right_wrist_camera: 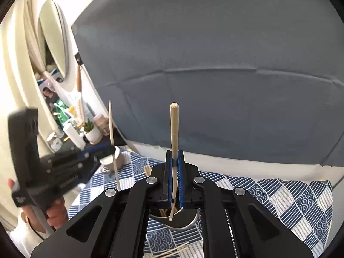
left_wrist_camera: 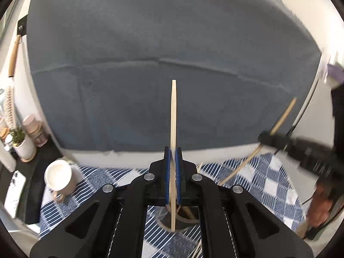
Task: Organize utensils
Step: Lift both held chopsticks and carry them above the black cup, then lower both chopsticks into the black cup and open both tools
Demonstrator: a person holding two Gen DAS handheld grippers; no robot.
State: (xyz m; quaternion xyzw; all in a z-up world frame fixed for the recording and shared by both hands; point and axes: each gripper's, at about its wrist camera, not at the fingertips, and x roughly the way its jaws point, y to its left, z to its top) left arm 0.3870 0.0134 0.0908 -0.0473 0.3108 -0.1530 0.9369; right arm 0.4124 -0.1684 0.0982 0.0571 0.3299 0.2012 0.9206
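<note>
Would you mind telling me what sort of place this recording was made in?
Probably a home room set up for recording: a patterned blue tablecloth before a grey backdrop, a round mirror on the wall, and a crowded shelf with a potted plant.

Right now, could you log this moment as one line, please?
left gripper: shut on chopstick | right gripper: shut on round chopstick | cup: below

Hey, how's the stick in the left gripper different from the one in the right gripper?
The left gripper is shut on a flat stick with a thin edge and squared tip. The right gripper is shut on a chopstick, which is round and thicker, with a blunt end. Both are pale wood, stand up between the blue pads, and hang over a metal cup holding more sticks.
</note>
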